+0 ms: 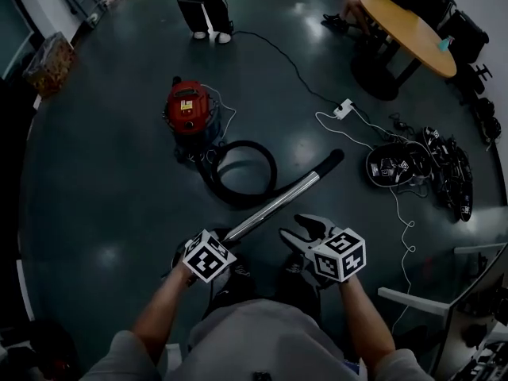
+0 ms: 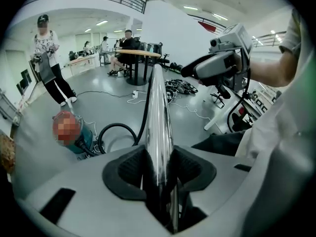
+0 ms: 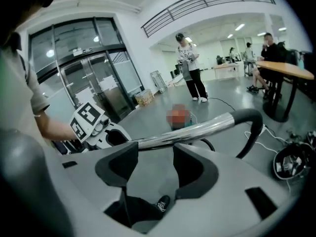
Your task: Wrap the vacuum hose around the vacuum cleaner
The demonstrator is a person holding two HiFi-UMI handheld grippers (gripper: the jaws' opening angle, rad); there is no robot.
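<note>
One chrome wand [image 1: 282, 201] in left gripper [image 2: 159, 168], just beyond right gripper [image 3: 155, 154]

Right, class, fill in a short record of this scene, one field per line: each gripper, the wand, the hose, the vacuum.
left gripper: fingers shut on the near end of the wand
right gripper: open, nothing between its fingers; the wand crosses just beyond them
wand: chrome tube, black bend at the far end
hose: black, in a loop on the floor, not yet wrapped
vacuum: red canister, upright, beside the loop
</note>
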